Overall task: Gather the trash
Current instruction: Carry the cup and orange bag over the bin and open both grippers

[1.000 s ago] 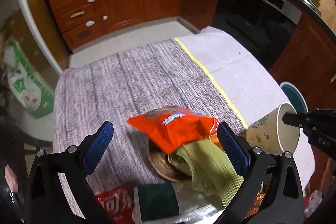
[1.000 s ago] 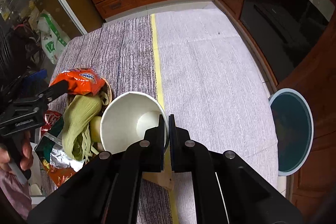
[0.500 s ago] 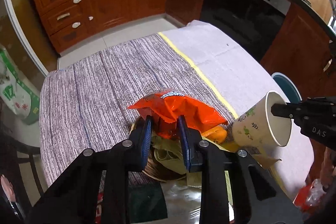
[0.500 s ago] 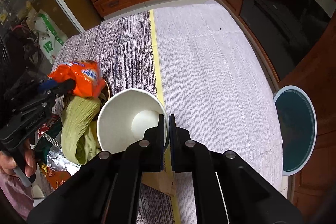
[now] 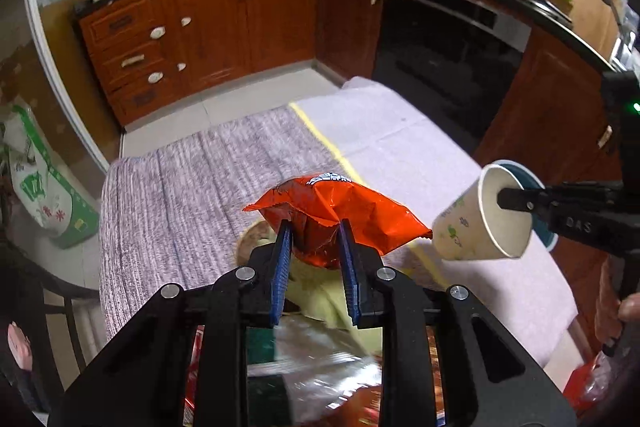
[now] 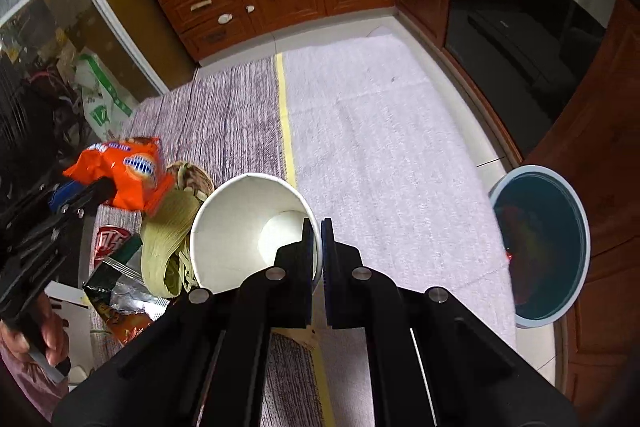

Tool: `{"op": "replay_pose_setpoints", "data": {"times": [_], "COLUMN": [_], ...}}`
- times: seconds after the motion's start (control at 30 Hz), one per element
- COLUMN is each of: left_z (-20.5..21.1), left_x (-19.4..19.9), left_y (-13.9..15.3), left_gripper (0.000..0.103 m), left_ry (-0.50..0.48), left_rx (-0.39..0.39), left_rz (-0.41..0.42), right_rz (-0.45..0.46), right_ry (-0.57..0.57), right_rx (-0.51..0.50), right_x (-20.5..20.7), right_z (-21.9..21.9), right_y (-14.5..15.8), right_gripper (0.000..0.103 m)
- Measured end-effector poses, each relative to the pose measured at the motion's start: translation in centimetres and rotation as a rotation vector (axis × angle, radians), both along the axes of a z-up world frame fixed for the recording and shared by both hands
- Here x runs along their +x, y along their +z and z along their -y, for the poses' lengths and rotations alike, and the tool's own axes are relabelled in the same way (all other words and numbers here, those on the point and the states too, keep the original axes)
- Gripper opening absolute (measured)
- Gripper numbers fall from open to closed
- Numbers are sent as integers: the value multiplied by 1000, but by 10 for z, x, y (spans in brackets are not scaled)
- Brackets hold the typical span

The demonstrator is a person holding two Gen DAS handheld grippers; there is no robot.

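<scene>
Two tongs (image 5: 314, 227) (image 6: 316, 223), one marked "DAS"

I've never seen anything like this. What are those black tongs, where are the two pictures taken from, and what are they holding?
There is no robot here: a person holds one pair of black two-finger tongs in each hand, and a wide-angle camera on each pair looks forward along its fingers. One picture comes from the left pair, the other from the right.

The left tongs are shut on a crinkled orange snack bag, lifted above the pile. The right tongs pinch the rim of a white paper cup, held tilted in the air.

Below them, on the grey striped tablecloth, lie more scraps: pale green corn husks, a silver foil wrapper and a red packet. A round blue bin stands on the floor beside the table, to the right.
</scene>
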State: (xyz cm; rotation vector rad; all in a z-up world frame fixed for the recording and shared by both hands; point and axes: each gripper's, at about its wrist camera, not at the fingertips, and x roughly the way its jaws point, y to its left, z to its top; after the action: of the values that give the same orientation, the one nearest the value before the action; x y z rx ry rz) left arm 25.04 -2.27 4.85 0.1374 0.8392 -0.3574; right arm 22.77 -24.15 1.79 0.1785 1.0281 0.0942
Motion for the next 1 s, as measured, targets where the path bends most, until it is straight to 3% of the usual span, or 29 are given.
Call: {"op": "replay_pose_setpoints", "data": {"times": [0.57, 0.8, 1.0], "left_z": [106, 165, 212], "left_x": [-42, -50, -52], "left_y": [21, 13, -2], "left_gripper": [24, 24, 24], "left_ry": [-161, -251, -309], "left_rx": [0, 24, 46], "left_rz": [13, -6, -36], "right_rz": [103, 115, 73], "right_ry": [-188, -299, -402], "right_rx": [54, 70, 62], "right_x": [-49, -71, -86], "right_z": [114, 178, 235], "right_y": [31, 23, -3], "right_gripper": [4, 4, 4]}}
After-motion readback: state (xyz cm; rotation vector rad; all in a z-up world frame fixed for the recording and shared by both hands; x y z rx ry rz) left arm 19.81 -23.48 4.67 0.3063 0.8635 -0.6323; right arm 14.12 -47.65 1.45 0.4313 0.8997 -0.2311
